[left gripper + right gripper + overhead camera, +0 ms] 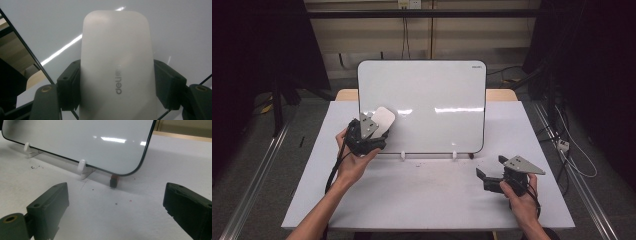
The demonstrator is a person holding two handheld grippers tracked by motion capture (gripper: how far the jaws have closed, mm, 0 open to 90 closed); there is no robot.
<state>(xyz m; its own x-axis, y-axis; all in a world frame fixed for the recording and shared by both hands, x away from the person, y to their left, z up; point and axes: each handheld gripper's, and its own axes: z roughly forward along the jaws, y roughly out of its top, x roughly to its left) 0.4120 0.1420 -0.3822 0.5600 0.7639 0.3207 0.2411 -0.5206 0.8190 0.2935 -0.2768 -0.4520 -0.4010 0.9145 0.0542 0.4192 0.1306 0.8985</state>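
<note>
A blank whiteboard (427,102) stands upright on two small white feet near the middle of the table. My left gripper (371,131) is shut on a white rounded eraser (382,120), held against the board's lower left part. In the left gripper view the eraser (116,67) sits between both jaws, a grey "deli" mark on its back, the whiteboard (175,30) right behind it. My right gripper (488,175) rests low at the front right of the table, open, with nothing between its jaws. The right gripper view faces the whiteboard's (82,142) lower right corner.
A small dark and red object (114,181) lies on the table under the board's lower right corner. White feet (82,167) hold the board. Dark specks mark the white table (422,195) in front of it. Cables run along the floor at right.
</note>
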